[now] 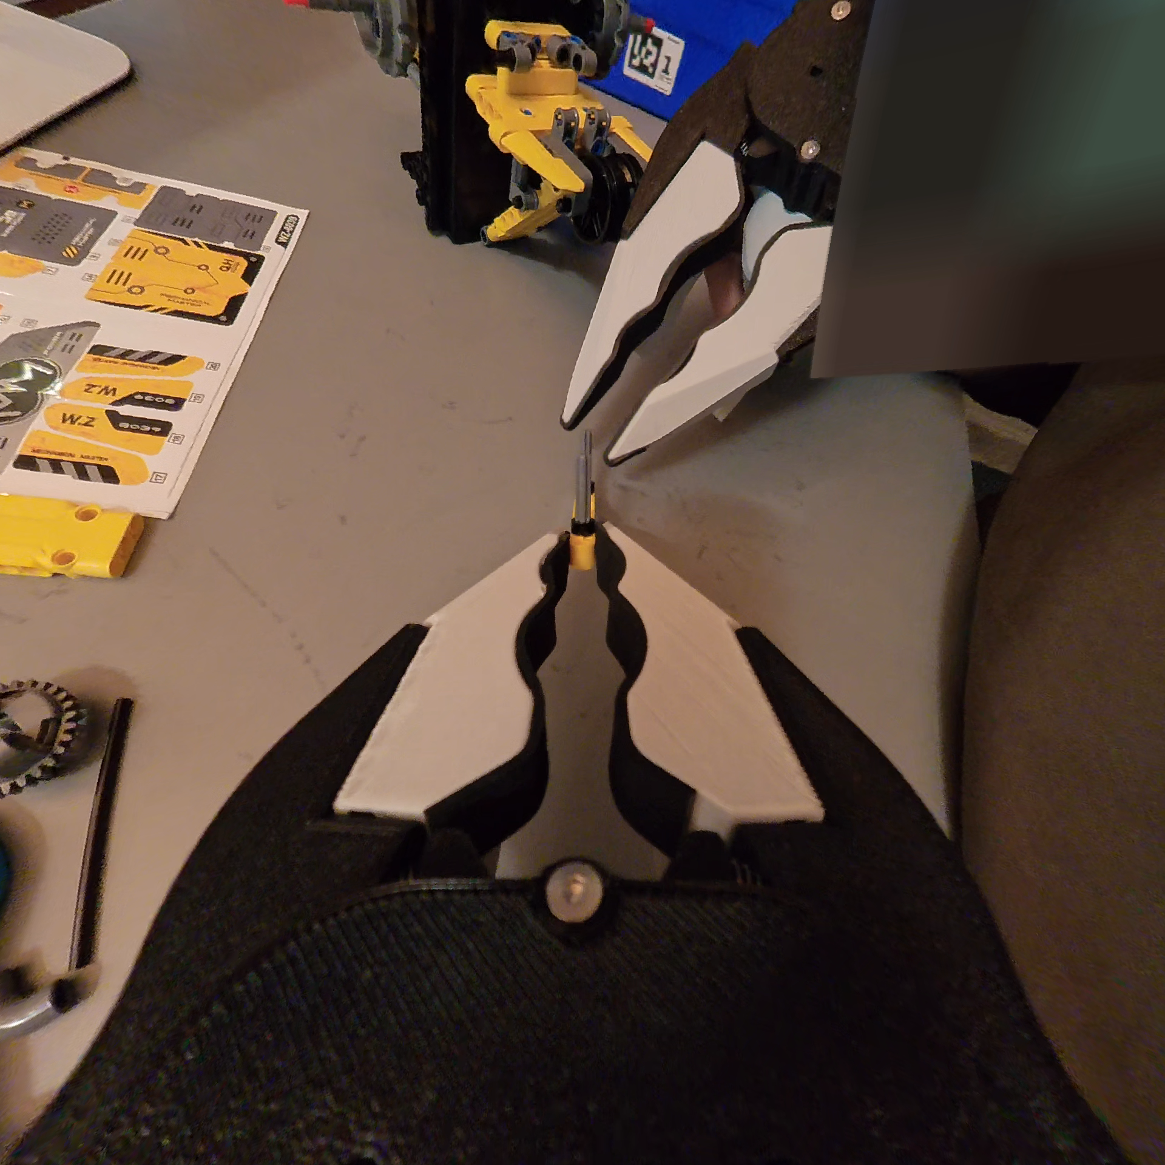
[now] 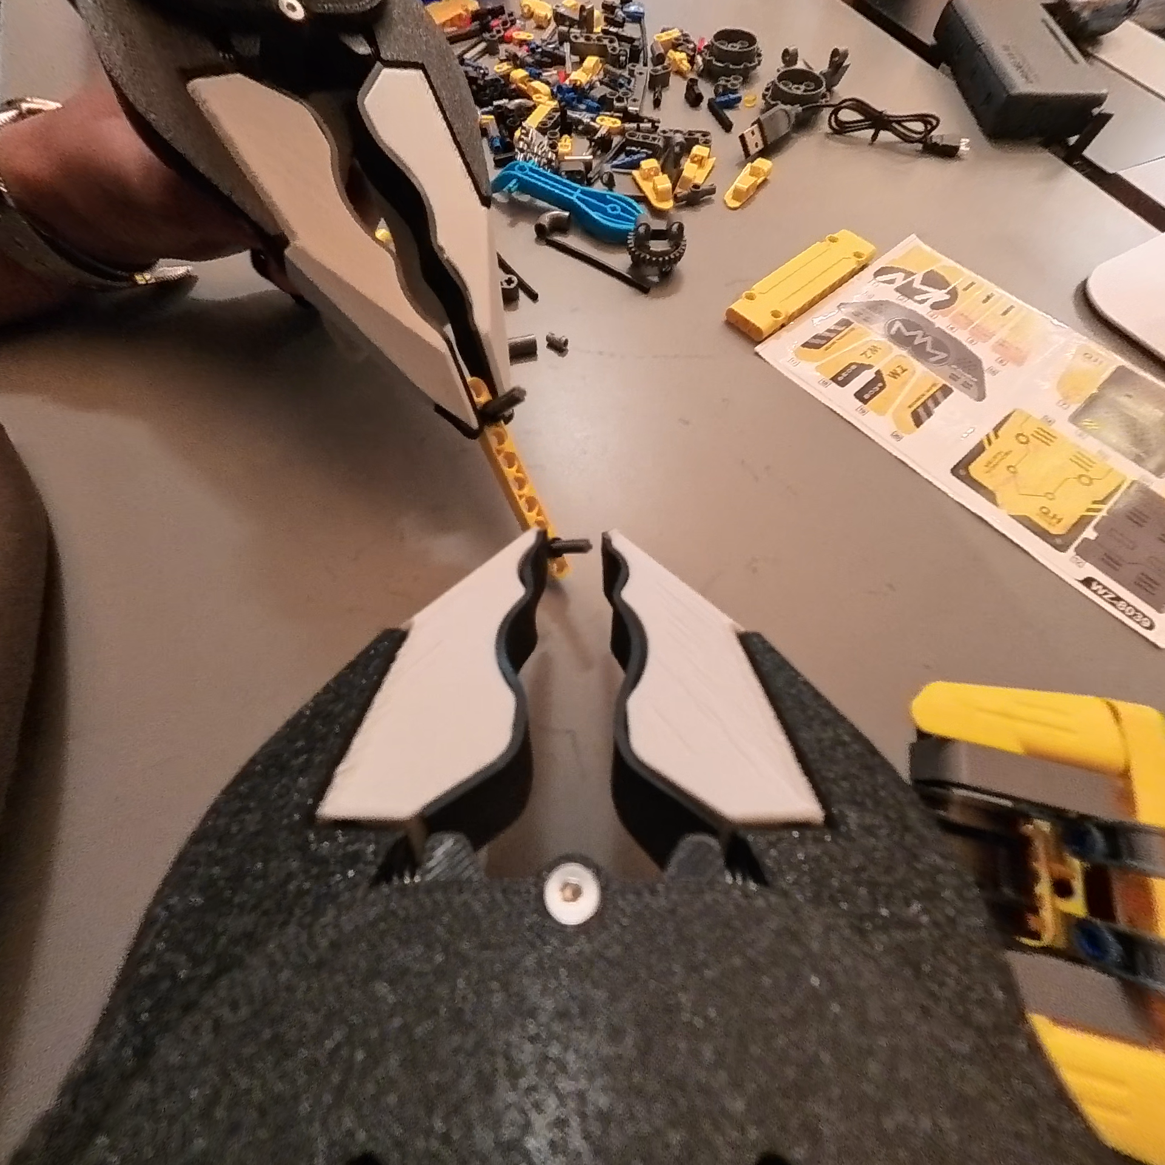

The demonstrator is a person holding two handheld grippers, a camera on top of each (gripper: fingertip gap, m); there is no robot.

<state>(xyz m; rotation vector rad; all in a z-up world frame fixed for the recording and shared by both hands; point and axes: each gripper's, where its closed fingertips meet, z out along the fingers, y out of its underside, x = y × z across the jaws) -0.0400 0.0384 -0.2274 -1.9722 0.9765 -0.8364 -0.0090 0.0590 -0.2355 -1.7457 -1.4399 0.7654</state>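
My left gripper [image 1: 581,541] is shut on the end of a long yellow beam with holes [image 1: 581,551]. In the right wrist view the left gripper [image 2: 480,403] comes in from the upper left, and the beam [image 2: 523,479] slants down from it over the grey table [image 2: 662,454]. One black pin [image 2: 504,403] sits in the beam by the left gripper's tips. Another black pin [image 2: 570,545] sits in the beam's free end. My right gripper [image 2: 572,543] is open, its fingertips on either side of that second pin. It also shows in the left wrist view [image 1: 591,441], just beyond the beam's tip.
A sticker sheet [image 2: 983,441] and a yellow panel [image 2: 800,287] lie to the right. Loose parts [image 2: 599,94], a blue tool [image 2: 567,195], a gear [image 2: 659,249] and a USB cable [image 2: 838,120] lie behind. A partly built yellow model [image 1: 542,139] stands close by. A person's hand [image 2: 94,189] holds the left gripper. The left gripper's tips are roughly 5 cm from the right gripper's.
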